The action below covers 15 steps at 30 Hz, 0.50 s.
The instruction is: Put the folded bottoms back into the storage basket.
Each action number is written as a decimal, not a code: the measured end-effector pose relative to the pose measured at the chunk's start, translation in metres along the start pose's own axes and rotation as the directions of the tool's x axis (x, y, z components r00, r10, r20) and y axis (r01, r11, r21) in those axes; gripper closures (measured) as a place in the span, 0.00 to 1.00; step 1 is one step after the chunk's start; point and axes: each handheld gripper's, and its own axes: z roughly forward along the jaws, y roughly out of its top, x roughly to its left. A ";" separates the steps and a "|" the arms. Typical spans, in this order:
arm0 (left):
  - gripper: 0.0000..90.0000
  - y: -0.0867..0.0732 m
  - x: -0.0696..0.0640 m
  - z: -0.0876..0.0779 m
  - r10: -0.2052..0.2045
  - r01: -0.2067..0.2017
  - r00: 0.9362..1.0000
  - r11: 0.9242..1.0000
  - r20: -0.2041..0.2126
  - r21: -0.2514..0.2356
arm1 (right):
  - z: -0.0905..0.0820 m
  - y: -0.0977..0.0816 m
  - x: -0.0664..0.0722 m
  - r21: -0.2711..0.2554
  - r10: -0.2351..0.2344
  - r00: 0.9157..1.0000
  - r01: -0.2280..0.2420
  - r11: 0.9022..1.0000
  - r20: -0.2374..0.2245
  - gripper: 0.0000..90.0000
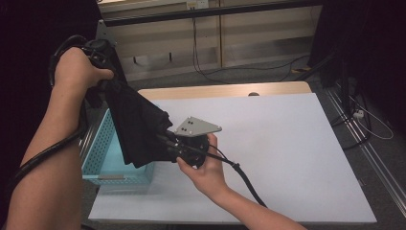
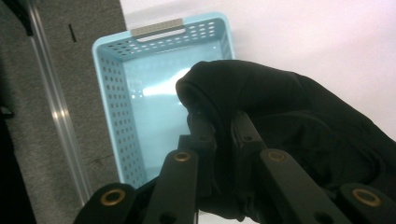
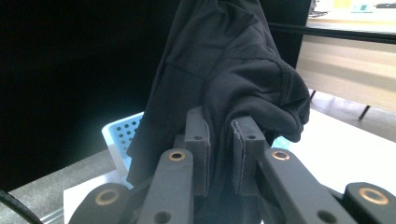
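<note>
A black garment (image 1: 136, 127) of thin, smooth cloth hangs bunched and creased in the air, stretched slantwise from a high corner down to a lower one, above the right edge of the pale blue perforated basket (image 1: 103, 148).

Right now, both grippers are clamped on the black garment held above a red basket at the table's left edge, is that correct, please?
Not quite: the basket is light blue, not red, as the left gripper view shows. The rest holds: the left gripper and right gripper both clamp the black garment above it.
</note>
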 end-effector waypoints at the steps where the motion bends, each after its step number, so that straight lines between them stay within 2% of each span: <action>1: 0.92 -0.001 0.003 -0.001 -0.001 0.001 1.000 1.000 -0.003 0.001 | 0.001 0.001 0.001 -0.002 0.000 1.000 0.000 1.000 -0.004 0.88; 8: 0.91 -0.007 0.023 -0.002 -0.027 0.026 0.999 1.000 -0.019 -0.009 | 0.019 0.000 0.005 -0.003 0.017 1.000 -0.017 1.000 -0.026 0.88; 15: 0.92 -0.013 0.046 0.002 -0.058 0.058 0.998 0.998 -0.038 -0.007 | 0.042 -0.004 0.015 -0.002 0.038 0.997 -0.038 0.999 -0.067 0.88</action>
